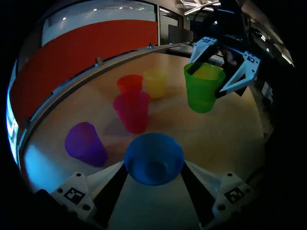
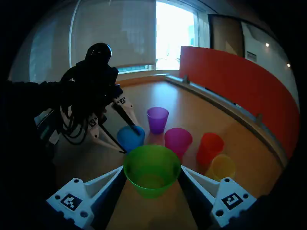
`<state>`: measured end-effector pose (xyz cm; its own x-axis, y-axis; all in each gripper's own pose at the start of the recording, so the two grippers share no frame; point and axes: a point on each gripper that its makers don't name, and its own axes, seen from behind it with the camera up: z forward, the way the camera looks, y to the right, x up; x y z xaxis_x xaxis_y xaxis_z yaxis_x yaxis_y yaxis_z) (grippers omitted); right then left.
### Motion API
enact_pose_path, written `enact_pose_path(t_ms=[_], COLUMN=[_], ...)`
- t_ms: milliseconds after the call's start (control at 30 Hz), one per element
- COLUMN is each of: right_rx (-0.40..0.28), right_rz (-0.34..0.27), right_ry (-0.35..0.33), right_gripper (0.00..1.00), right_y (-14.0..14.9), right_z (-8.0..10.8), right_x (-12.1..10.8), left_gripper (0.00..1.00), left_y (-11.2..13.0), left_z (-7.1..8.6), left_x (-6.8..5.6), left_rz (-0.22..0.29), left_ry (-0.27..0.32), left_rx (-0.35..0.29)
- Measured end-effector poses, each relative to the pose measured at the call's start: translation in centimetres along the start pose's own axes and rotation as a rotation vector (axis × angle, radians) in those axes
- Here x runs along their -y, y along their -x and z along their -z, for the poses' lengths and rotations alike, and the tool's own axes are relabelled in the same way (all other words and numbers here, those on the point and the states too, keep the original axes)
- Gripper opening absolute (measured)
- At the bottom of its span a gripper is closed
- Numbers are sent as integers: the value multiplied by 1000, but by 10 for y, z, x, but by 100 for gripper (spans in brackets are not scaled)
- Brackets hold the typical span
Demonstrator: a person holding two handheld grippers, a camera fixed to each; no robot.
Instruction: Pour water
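My left gripper (image 1: 154, 168) is shut on a blue cup (image 1: 154, 158), held upright close to the camera. Across the table in the left gripper view, my right gripper (image 1: 222, 74) is shut on a green cup (image 1: 202, 88), lifted above the wood. In the right gripper view that green cup (image 2: 152, 169) sits between my right gripper's (image 2: 152, 174) fingers, a little liquid showing at its bottom. Farther off there, the left gripper (image 2: 128, 140) holds the blue cup (image 2: 130, 138), with a person's dark arm behind it.
On the wooden table (image 1: 222, 130) stand a purple cup (image 1: 85, 144), a magenta cup (image 1: 132, 110), a red cup (image 1: 129, 83) and a yellow cup (image 1: 155, 82). A red partition (image 1: 76, 53) runs along the table's far edge. A bright window (image 2: 174, 34) is behind.
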<state>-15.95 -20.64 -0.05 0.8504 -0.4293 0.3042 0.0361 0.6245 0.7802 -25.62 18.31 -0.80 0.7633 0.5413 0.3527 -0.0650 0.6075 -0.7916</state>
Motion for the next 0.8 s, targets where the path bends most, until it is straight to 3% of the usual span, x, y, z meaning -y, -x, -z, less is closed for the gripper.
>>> enact_pose_path(t_ms=[133, 467, 800], right_rx=[0, 14, 51], right_rz=[-3, -9, 0], right_ry=[1, -14, -13], right_gripper=[90, 90, 90], right_y=[1, 9, 27], right_z=[-3, -20, -40], right_x=[0, 5, 5], left_gripper=[99, 100, 100], left_y=[6, 20, 29], left_z=[3, 16, 35], left_x=[-2, 0, 4], left_rz=[3, 7, 23], left_ry=[6, -13, -42], left_rx=[21, 51, 37])
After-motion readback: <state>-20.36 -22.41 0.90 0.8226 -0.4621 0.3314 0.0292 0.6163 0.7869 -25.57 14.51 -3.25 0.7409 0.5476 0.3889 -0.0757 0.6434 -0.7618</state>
